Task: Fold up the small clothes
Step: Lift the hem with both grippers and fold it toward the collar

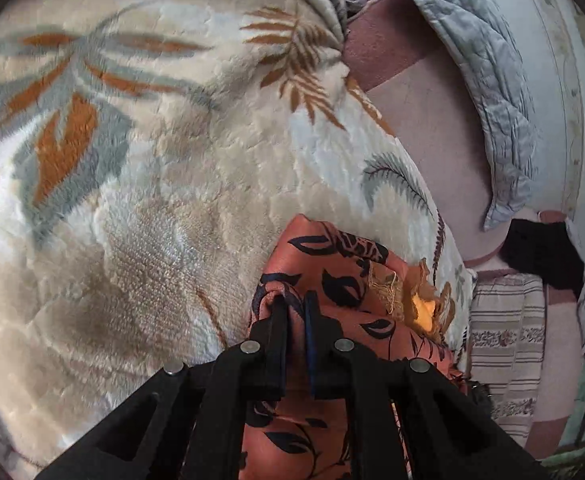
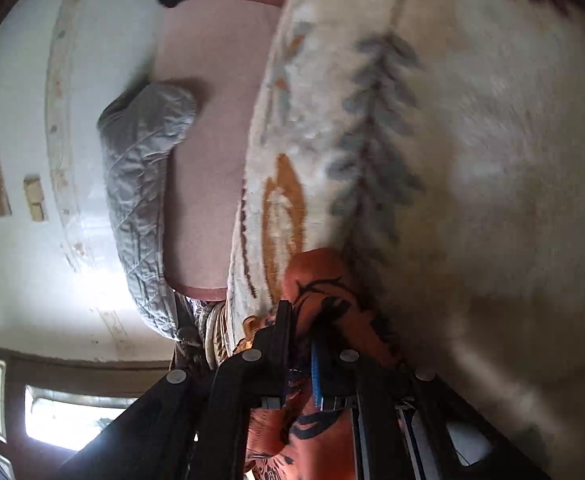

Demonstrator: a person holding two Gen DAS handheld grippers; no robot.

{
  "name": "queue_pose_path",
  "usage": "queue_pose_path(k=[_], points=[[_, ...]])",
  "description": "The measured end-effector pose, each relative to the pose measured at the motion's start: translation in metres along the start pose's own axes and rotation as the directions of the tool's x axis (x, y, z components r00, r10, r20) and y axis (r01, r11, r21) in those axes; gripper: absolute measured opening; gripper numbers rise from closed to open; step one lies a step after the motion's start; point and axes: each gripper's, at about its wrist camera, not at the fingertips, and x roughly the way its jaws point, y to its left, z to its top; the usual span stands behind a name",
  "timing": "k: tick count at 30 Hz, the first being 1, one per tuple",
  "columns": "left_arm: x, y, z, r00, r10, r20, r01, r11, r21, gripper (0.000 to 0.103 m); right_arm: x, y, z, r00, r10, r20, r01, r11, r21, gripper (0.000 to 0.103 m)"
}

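Black fingers of the left gripper (image 1: 294, 300) sit closest to the lens, pinched shut on a gathered edge of the garment (image 1: 344, 264), an orange-red cloth with dark leaf print. From that pinch the cloth runs two ways: a bunched part lies ahead and to the right on the blanket (image 1: 152, 168), and the rest hangs back under the gripper toward the camera. In the right wrist view the right gripper (image 2: 300, 320) is likewise clamped on a fold of the same cloth, which bulges just past its tips and trails down below them (this view is blurred, so the print is hard to read). Both hands thus hold one garment, neither nearer than the other. I judge the cloth's long axis runs between the two pinches, so the next fold likely depends on keeping that span taut over the blanket.
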Motion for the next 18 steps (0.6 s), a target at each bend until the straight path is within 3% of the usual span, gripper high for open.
queue_pose_path(k=[3,6,7,8,9,10,11,12,14,17,18], points=[[-0.002,0.014,-0.004,0.993,-0.111,0.046,0.112,0.993,-0.028,0.008,0.011,-0.018,0.013,0.996,0.08,-0.048,-0.076,0.994,0.082,0.01],[-0.014,0.033,-0.015,0.963,-0.235,0.134,0.248,0.964,-0.095,0.01,0.007,-0.003,0.016,0.994,0.088,-0.071,-0.086,0.996,0.024,0.012],[-0.018,0.039,-0.018,0.955,-0.247,0.165,0.269,0.955,-0.127,0.016,0.003,-0.001,0.014,0.993,0.102,-0.066,-0.101,0.995,0.017,0.015],[-0.027,0.042,-0.02,0.953,-0.226,0.202,0.26,0.953,-0.157,0.032,-0.002,0.001,0.011,0.99,0.124,-0.059,-0.124,0.992,0.018,0.018],[-0.039,0.042,-0.023,0.948,-0.204,0.246,0.248,0.955,-0.164,0.044,-0.008,0.003,0.008,0.988,0.144,-0.048,-0.144,0.99,0.015,0.034],[-0.053,0.039,-0.028,0.935,-0.192,0.297,0.243,0.959,-0.147,0.061,-0.017,0.005,0.005,0.988,0.151,-0.026,-0.151,0.989,0.005,0.075],[-0.067,0.035,-0.035,0.925,-0.167,0.342,0.22,0.967,-0.125,0.068,-0.027,0.007,0.001,0.986,0.164,0.012,-0.164,0.986,-0.001,0.092],[-0.078,0.029,-0.043,0.919,-0.128,0.373,0.179,0.978,-0.106,0.068,-0.042,0.008,-0.002,0.978,0.2,0.062,-0.2,0.98,-0.003,0.099],[-0.091,0.013,-0.06,0.92,-0.07,0.386,0.099,0.994,-0.056,0.068,-0.064,0.014,-0.009,0.977,0.184,0.109,-0.183,0.983,-0.023,0.099],[-0.084,-0.018,-0.093,0.942,0.004,0.336,-0.036,0.996,0.087,0.068,-0.078,0.037,-0.031,0.992,0.106,0.074,-0.093,0.982,-0.165,0.093],[-0.076,-0.031,-0.105,0.947,0.045,0.319,-0.097,0.984,0.15,0.068,-0.081,0.047,-0.044,0.996,0.063,0.065,-0.047,0.972,-0.229,0.083]])
